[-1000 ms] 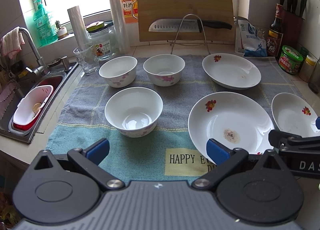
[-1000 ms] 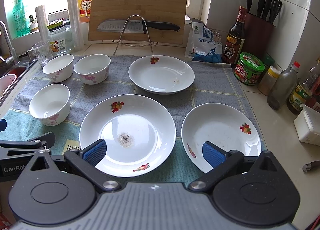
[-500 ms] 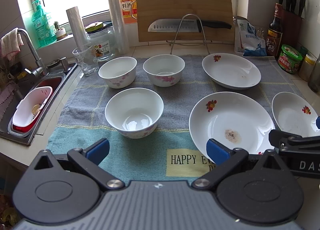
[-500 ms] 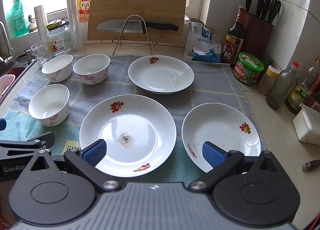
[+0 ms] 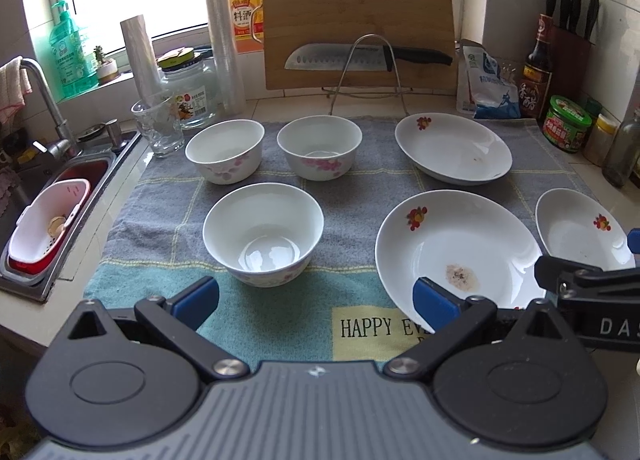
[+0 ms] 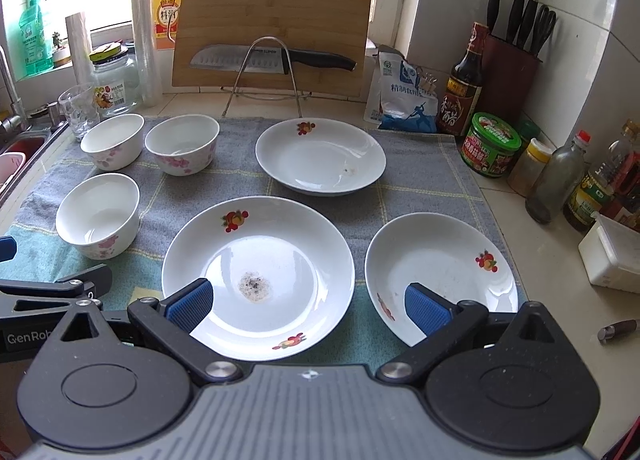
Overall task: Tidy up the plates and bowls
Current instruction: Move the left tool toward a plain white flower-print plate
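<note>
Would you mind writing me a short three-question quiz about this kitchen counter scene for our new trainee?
1. Count: how many white ceramic bowls and how many white flowered plates lie on the grey and teal towel?
2. True or false: the black-handled kitchen knife lies inside one of the bowls.
3. Multiple choice: the large white plate with a dark speckled stain is (A) stacked on another plate, (B) lying alone on the towel, (C) held by the right gripper.

Key
1. Three bowls, three plates.
2. False: it rests on the wire rack before the wooden cutting board.
3. B. Both the right gripper and the left gripper are open and empty.
</note>
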Demonstrator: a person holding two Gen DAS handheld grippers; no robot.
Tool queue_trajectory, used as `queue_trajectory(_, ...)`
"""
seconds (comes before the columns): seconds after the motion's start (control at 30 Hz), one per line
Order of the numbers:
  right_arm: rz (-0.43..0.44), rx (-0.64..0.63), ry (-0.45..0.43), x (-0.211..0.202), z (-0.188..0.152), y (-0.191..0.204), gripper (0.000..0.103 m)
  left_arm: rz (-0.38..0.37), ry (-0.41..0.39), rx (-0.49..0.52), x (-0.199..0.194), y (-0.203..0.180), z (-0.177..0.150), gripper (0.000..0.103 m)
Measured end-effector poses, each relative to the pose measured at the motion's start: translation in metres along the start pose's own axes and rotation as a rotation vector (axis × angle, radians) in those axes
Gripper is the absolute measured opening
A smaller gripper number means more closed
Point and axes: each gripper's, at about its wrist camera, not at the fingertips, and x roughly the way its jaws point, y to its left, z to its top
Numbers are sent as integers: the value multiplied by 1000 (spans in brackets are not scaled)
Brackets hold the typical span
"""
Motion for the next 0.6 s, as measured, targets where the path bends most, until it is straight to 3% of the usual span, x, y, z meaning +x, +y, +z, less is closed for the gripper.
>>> queue_trajectory(0.33,-36,31,-83,-10,4,-2,103,-115,-100,58,-2,17,12,102)
queue_trajectory(0.6,-104,36,-138,-23,-10,-28,103,-230,-95,93,10,18,19,102)
